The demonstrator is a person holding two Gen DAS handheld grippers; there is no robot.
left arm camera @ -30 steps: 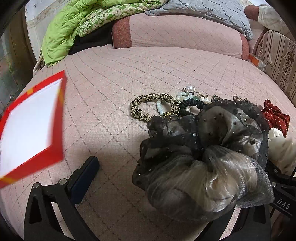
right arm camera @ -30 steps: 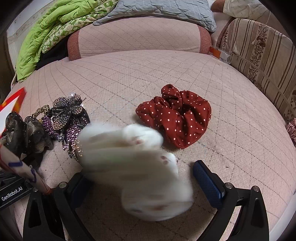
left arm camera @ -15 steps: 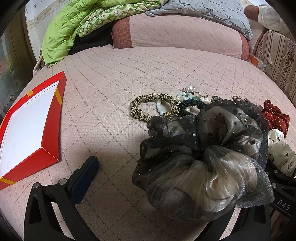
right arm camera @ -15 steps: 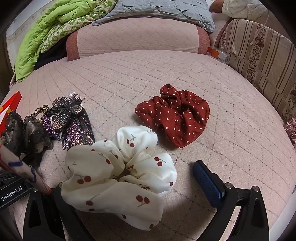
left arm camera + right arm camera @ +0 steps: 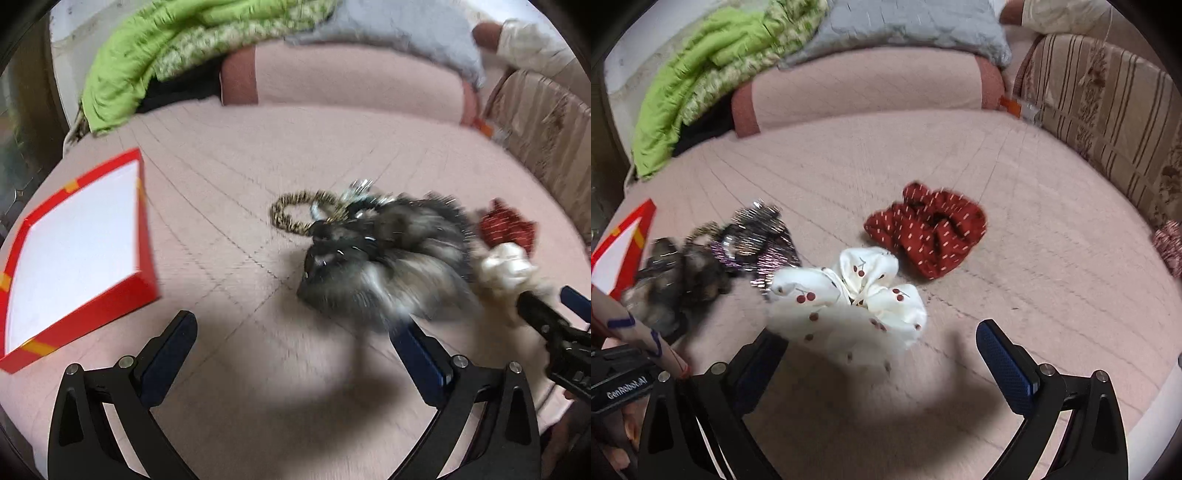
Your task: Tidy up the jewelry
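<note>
Left wrist view shows the left gripper (image 5: 295, 332) spread wide and empty above the pink quilt (image 5: 229, 177), its fingers short of the grey scrunchie (image 5: 388, 266), which lies on the quilt beside a leopard hair tie (image 5: 295, 214); the red box (image 5: 74, 254) sits well to the left. In the right wrist view the right gripper (image 5: 882, 350) is likewise spread, and the white cherry scrunchie (image 5: 849, 306) lies loose ahead of its fingers, near the red dotted scrunchie (image 5: 927, 229) and the sparkly clips (image 5: 757, 236). Nothing is in the box, so the sorting seems barely begun. Next, I judge, each gripper must close on a scrunchie's soft bulk and carry it to the box. Half a second ago the grey scrunchie filled the lower left view, right at the fingers; both views have since pulled back and blurred, and the scrunchies now lie farther off.
</note>
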